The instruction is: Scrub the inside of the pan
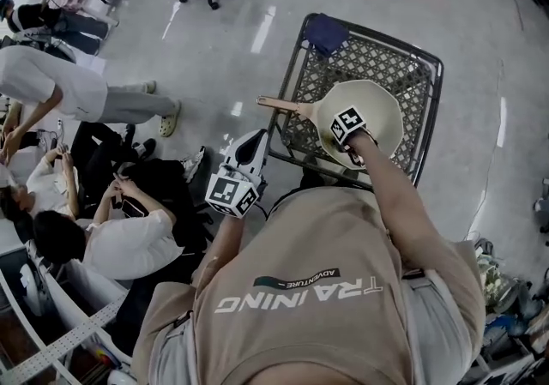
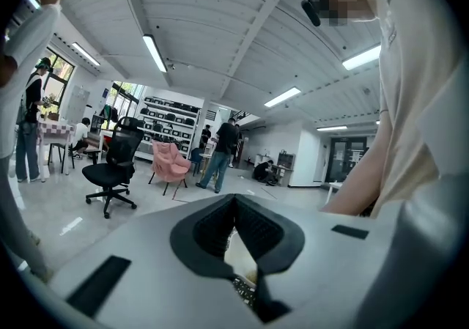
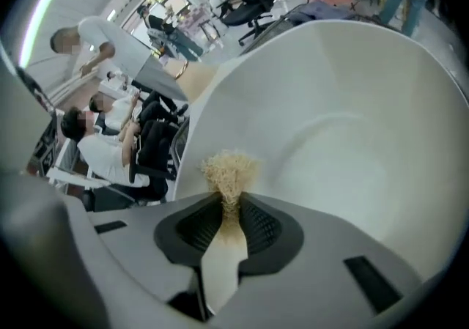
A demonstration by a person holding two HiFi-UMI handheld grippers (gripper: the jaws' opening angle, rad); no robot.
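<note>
Scrubbing could skid the cream round pan (image 1: 382,107) on the dark wire-mesh basket (image 1: 377,62): your right gripper (image 3: 229,206) clamps the tan bristle brush (image 3: 229,168) inside it, while your closed, empty left gripper (image 2: 234,210) leaves its 9 o'clock wooden handle (image 1: 276,104) unheld.

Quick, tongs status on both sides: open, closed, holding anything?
Left tongs: closed, nothing between them.
Right tongs: closed on the scrubbing brush, pointed into the pan.
</note>
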